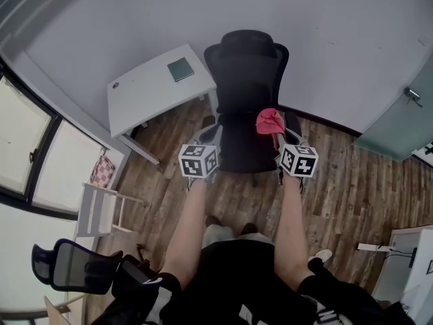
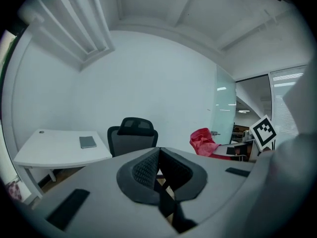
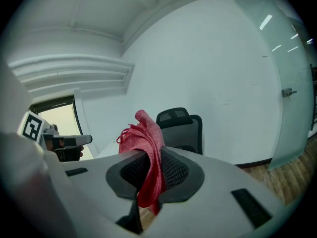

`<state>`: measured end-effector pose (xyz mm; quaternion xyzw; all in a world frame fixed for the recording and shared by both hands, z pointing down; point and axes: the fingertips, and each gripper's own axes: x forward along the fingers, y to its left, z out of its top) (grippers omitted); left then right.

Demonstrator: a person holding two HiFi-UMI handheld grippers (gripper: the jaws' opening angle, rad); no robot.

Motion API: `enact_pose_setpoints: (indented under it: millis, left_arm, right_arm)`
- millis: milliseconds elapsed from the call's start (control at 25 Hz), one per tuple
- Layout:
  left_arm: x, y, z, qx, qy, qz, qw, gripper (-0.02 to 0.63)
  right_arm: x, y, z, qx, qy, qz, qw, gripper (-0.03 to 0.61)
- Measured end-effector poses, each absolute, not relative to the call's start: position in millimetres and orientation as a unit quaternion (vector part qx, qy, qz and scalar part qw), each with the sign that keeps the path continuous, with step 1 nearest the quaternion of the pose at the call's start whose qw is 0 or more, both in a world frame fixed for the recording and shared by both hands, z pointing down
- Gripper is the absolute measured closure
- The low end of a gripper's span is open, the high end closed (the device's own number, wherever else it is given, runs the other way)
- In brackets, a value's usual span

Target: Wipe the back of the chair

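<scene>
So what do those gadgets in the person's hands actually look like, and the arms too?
The left gripper and right gripper look alike. Each has a smooth grey body with black rectangular slots and two black, textured pads set in a dark recess. Each carries a white cube printed with black square markers. The forearms are bare, with black sleeves further up.

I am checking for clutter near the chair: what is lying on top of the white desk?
A flat dark notebook lies on the white desk, near the wall. A tiny round mark near one corner is too small to identify. Its top covers the space below.
</scene>
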<state>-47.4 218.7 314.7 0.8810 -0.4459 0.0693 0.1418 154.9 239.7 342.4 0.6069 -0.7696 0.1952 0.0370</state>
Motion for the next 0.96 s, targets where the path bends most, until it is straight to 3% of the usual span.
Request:
enact_pose_setpoints:
  millis: [120,480,960]
  left_arm:
    - [-62,248,303,0.878,-0.454,0.060,0.141,0.589]
    - [-128,337,294,0.889,-0.440,0.063,0.112,0.589]
    - [-165,463,315,0.910,-0.390,0.041,0.136,0.589]
  right_arm:
    - [134,260,318,0.596,-0.779,0.194,0.016,0.509]
    - [56,346,300,0.591,-0.793,0.142,0.045,0.509]
    - [-2,483,314,0.592,-0.791,0.136,0.075,0.508]
